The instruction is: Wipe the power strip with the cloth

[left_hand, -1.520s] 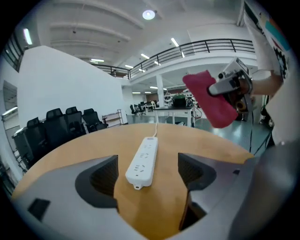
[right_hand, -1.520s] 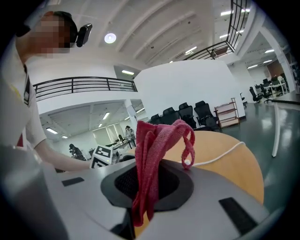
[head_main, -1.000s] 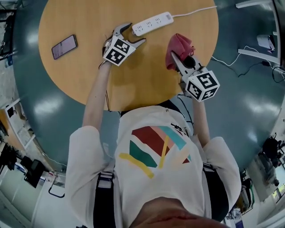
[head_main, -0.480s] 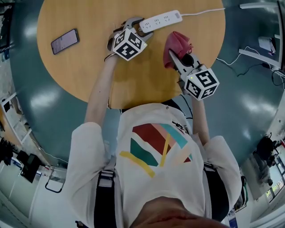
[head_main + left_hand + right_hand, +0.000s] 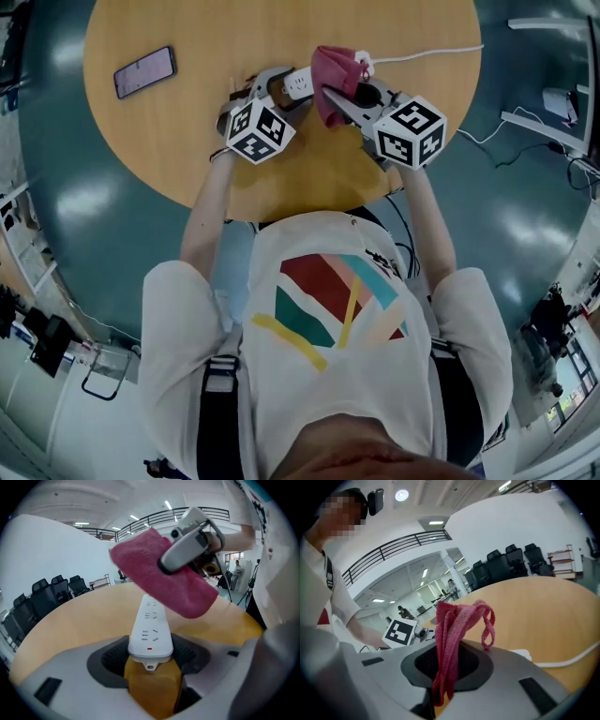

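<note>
A white power strip [image 5: 300, 82] lies on the round wooden table [image 5: 187, 141], its cable [image 5: 422, 52] running off to the right. My left gripper [image 5: 274, 82] is shut on the strip's near end [image 5: 151, 634], with a jaw against each side. My right gripper [image 5: 339, 94] is shut on a pink-red cloth [image 5: 333, 67]. The cloth [image 5: 164, 576] hangs just above the middle of the strip and hides its far part. In the right gripper view the cloth [image 5: 452, 630] is folded between the jaws, and one loop of it sticks up.
A phone [image 5: 144, 72] lies on the table at the far left. The table's near edge is just in front of the person's body. Beyond the table are a teal floor, white furniture legs [image 5: 539, 120] and loose cables at the right.
My left gripper reached the strip's near end and closed on it. My right gripper carried the cloth left and forward, from beside the strip to above it.
</note>
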`<state>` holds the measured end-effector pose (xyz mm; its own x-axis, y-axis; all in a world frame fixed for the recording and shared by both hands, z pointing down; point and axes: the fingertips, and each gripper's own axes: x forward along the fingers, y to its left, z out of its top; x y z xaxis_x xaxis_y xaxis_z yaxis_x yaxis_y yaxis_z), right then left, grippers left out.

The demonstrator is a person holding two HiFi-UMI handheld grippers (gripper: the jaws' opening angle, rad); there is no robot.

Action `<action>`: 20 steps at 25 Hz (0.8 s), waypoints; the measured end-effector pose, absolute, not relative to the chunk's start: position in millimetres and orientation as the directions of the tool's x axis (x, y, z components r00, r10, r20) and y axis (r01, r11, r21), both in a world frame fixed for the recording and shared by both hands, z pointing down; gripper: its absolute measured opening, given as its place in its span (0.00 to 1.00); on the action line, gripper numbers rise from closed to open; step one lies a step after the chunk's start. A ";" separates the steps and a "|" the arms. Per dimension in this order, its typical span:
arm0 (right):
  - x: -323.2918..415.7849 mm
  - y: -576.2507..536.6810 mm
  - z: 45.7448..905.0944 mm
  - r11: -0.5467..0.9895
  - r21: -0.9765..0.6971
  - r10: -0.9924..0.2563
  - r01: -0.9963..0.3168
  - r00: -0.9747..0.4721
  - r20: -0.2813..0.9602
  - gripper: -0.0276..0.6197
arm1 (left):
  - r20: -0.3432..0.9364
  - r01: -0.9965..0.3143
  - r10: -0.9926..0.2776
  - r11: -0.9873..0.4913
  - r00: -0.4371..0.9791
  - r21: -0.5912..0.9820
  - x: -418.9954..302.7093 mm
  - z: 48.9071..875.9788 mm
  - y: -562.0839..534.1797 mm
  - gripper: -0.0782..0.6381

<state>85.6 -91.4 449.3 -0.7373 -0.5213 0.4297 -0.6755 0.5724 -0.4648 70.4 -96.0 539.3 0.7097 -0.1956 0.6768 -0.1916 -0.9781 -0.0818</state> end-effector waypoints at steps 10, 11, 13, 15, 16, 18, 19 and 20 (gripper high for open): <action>2.8 -102.6 497.5 0.675 -0.427 -0.322 -0.602 -0.760 0.564 0.10 | 0.652 -0.198 -0.204 -0.977 0.731 -0.083 42.5 539.8 -82.7 0.56; 4.5 -104.8 501.0 0.688 -0.385 -0.328 -0.615 -0.737 0.591 0.10 | 0.652 -0.197 -0.202 -0.977 0.731 -0.083 42.4 540.0 -83.2 0.55; 5.6 -107.6 504.4 0.711 -0.332 -0.328 -0.620 -0.710 0.623 0.10 | 0.652 -0.197 -0.202 -0.977 0.731 -0.082 41.4 540.4 -84.4 0.56; 5.4 -108.8 506.5 0.726 -0.304 -0.326 -0.618 -0.697 0.639 0.10 | 0.653 -0.197 -0.202 -0.977 0.730 -0.081 39.4 541.0 -84.9 0.56; 5.9 -109.4 507.3 0.730 -0.295 -0.326 -0.617 -0.693 0.643 0.10 | 0.653 -0.196 -0.201 -0.977 0.730 -0.081 38.9 541.1 -85.2 0.56; 8.7 -111.2 508.1 0.735 -0.281 -0.329 -0.617 -0.686 0.649 0.10 | 0.652 -0.195 -0.201 -0.977 0.731 -0.083 39.0 541.2 -86.1 0.56; 10.7 -112.1 508.6 0.738 -0.274 -0.330 -0.617 -0.683 0.652 0.10 | 0.652 -0.196 -0.203 -0.977 0.731 -0.084 39.2 541.3 -86.6 0.56; 13.3 -112.5 509.2 0.741 -0.264 -0.330 -0.617 -0.677 0.658 0.10 | 0.651 -0.198 -0.205 -0.976 0.731 -0.085 39.2 541.5 -86.8 0.56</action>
